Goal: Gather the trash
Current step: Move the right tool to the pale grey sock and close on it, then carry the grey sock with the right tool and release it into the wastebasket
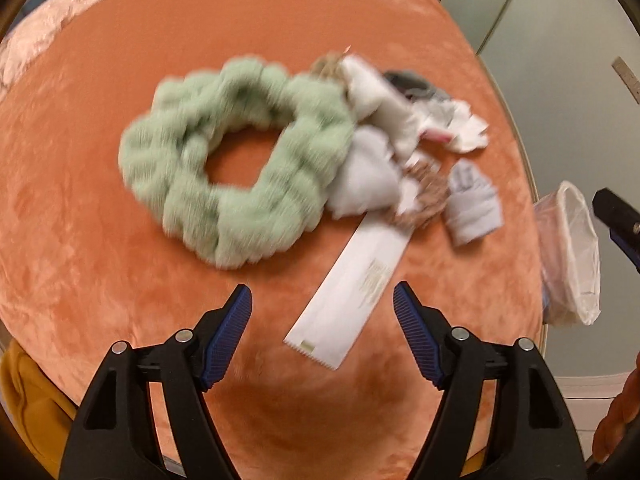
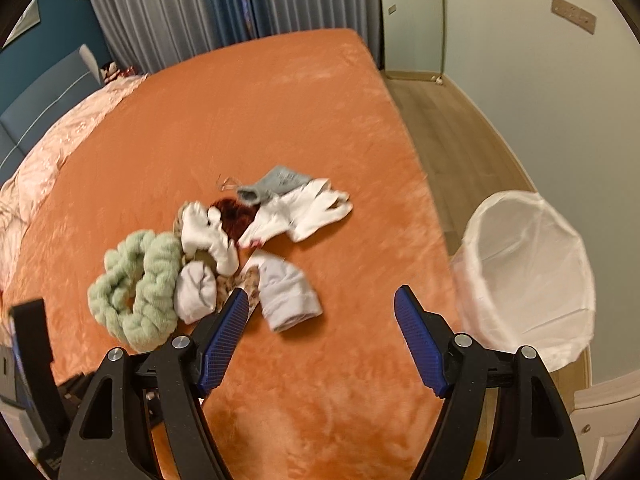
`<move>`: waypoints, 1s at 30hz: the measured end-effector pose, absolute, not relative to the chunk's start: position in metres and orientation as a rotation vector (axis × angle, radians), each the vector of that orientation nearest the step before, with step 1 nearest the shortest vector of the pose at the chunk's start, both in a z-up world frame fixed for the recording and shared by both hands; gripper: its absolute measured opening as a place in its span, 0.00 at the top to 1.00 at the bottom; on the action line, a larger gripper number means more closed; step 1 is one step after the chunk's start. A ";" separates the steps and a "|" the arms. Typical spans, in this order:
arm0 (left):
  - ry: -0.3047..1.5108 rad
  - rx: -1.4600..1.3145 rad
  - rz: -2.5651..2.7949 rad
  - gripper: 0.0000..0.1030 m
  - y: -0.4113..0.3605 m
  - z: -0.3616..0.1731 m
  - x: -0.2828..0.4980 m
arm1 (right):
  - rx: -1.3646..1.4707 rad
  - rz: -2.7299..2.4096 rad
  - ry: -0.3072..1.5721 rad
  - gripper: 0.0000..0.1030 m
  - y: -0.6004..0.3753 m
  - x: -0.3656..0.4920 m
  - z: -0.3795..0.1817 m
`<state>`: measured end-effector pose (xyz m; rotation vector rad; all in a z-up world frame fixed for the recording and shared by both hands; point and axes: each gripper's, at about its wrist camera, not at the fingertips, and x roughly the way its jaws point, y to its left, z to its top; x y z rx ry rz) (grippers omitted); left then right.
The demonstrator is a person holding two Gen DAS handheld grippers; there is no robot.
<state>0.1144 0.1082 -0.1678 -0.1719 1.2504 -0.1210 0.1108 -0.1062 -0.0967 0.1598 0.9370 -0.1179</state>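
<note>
Left claw (image 1: 322,304) hangs over an orange plush bed cover (image 1: 120,260), jaws spread wide, nothing between the pads. A long white paper packet with a serrated end (image 1: 348,288) lies flat on the cover just ahead of the gap; faint print sits near its middle, too blurred to read. Only the left wrist view shows this packet whole; in the right wrist view it is mostly hidden behind a claw finger.

Right claw (image 2: 322,302) is likewise wide open and empty, above bare cover.

The pile, mid-bed: a pale green fluffy ring-shaped band (image 1: 224,152), touching crumpled white tissues (image 1: 360,176), a small pale grey folded sock (image 1: 472,204) just beside them, and a grey cloth piece (image 2: 276,184) at the far edge.

The right wrist view alone shows a dark red fuzzy item (image 2: 234,214) inside the pile, grey pleated curtains (image 2: 180,4) and a pink quilt (image 2: 48,148) at the bed's head. A bin lined with a white plastic bag (image 2: 528,268) stands on the wooden floor beside the bed; in the left wrist view it is only a sliver at the right edge.
</note>
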 end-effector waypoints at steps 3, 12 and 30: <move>1.315 -0.226 -0.145 0.33 0.116 -0.189 0.110 | 0.165 -0.113 0.964 0.30 -0.099 0.117 -0.115; 1.327 -0.227 -0.215 0.33 0.097 -0.203 0.114 | 0.174 -0.105 1.037 0.30 -0.091 0.139 -0.154; 1.321 -0.166 -0.246 0.69 0.078 -0.205 0.135 | 0.201 -0.018 1.138 0.75 -0.085 0.179 -0.202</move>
